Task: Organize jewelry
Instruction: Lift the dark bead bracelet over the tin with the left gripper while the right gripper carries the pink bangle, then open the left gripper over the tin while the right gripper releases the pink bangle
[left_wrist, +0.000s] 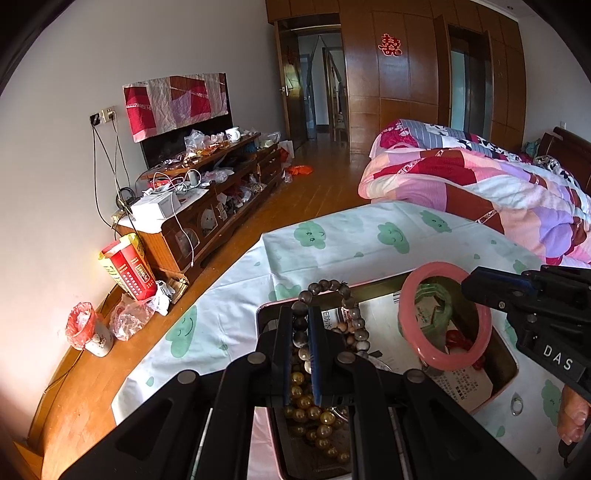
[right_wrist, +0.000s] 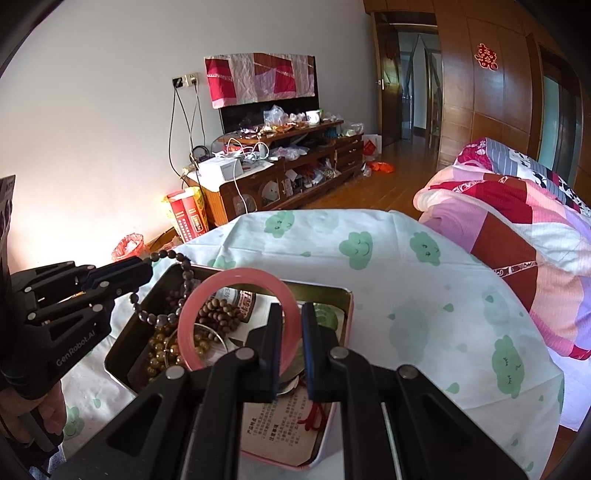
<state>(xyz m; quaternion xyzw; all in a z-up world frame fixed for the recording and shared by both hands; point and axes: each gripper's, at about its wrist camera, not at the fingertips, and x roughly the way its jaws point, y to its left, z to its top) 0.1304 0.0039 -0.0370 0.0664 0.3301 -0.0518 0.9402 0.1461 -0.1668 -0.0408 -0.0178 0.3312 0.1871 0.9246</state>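
We have both tools over the tin (right_wrist: 334, 291), which sits on the worktop (right_wrist: 406, 266) with its cloud-print cloth, the bed (right_wrist: 517, 206) to the right and the cluttered cabinet (right_wrist: 295, 162) far off against the wall.

Our left hand-held gripper (left_wrist: 303, 325) is pinching a strand of dark beads (left_wrist: 330, 286): the fingers are pressed almost together with the beads caught between them, and the loop arches up over the tin's far left edge. Holding it by one short stretch lets the rest hang free, which we judge helps to draw it clear of the gold beads (left_wrist: 314, 410) and brown beads (right_wrist: 218, 314) heaped below.

Our right hand-held gripper (right_wrist: 291, 325) is pinching the pink bangle (right_wrist: 231, 280) by its near right rim, the fingers narrowed onto the band. The bangle stands tilted on edge above the tin, so it is lifted and not resting flat; a grip across the thin rim is the only hold a rigid ring offers. Through its opening, in the left wrist view, we see a green bangle (left_wrist: 443, 306) lying in the tin with a red cord (left_wrist: 458, 338) and printed cards (left_wrist: 461, 384).

We judge the sorting to be early: most pieces lie mixed in the tin. A small ring (left_wrist: 516, 402) lies on the cloth just right of the tin.
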